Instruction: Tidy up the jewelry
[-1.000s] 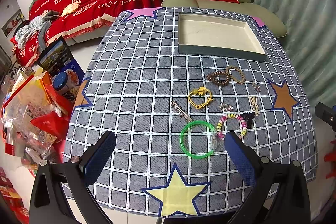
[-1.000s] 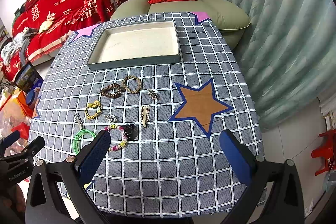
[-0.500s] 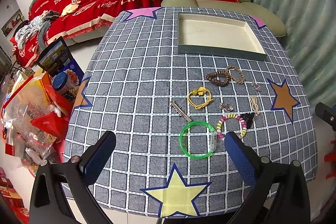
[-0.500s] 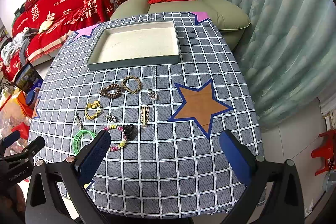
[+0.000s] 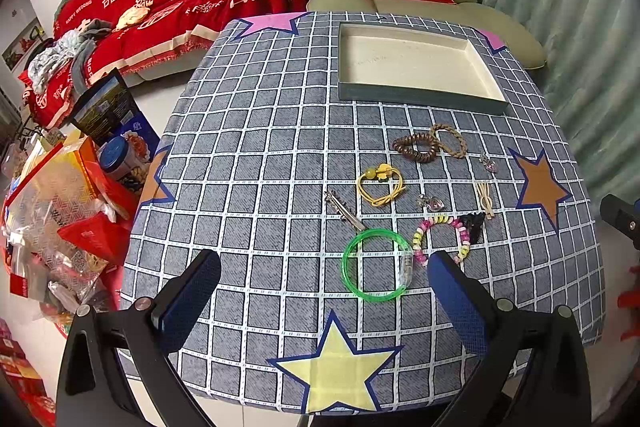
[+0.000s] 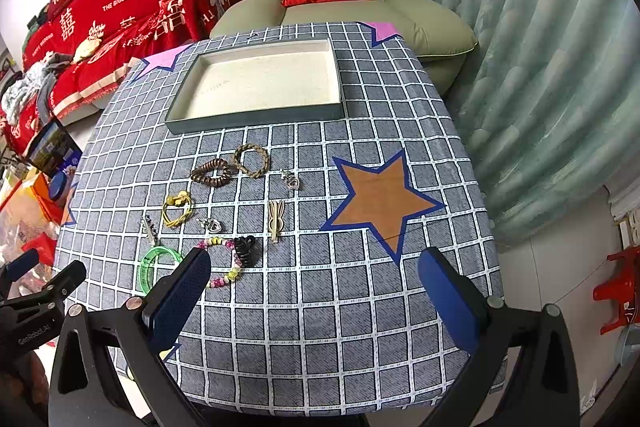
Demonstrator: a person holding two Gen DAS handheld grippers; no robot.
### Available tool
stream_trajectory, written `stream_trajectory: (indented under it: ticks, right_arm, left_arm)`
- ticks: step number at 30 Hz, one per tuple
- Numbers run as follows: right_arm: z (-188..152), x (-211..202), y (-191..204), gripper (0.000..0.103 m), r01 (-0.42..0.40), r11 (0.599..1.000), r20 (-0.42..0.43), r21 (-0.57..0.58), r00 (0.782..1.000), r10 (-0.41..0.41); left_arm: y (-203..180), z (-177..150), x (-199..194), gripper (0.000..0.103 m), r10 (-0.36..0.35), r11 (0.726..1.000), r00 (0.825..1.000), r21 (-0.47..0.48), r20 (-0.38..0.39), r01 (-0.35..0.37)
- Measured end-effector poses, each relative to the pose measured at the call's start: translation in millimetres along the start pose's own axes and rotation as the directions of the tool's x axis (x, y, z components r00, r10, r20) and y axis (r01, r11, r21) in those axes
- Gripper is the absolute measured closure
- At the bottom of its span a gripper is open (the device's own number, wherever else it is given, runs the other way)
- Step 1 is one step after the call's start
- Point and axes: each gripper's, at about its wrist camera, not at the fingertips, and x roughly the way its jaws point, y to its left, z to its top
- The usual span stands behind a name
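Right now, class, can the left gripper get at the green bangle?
Probably yes: the left gripper is open, and the green bangle lies flat between its fingers, just ahead, with nothing covering it.

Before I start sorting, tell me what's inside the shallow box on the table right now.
Nothing shows inside the box: its pale floor is bare in both views. Only a thin strip behind the near wall is hidden.

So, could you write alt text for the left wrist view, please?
The open left claw hovers over a checked tablecloth, with a green bangle between its fingers. Beyond lie beaded bracelets, hair ties and clips, then an empty shallow tray.
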Motion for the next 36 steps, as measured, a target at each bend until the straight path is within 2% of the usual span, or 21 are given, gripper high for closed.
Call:
stream_trajectory:
  ticks: [22,27,36]
  right_arm:
    - [-4,1,2,0.0,-0.003,1.0,-0.011,-0.002,1.0,0.003]
    - [-6,6,2,0.0,-0.005,1.0,-0.03,-0.002,1.0,0.005]
    - [-7,36,7,0.0,-0.028,1.0,-0.115,0.0,0.993,0.028]
  left_arm:
    - [1,-7,4,0.0,-0.006,1.0,1.0,-0.001,-0.013,0.006]
    - [5,-11,14,0.0,-0.009,1.0,0.999,-0.013,-0.049,0.009]
    - [11,-11,44,0.0,-0.042,0.999,0.989,-0.04,-0.14,0.037]
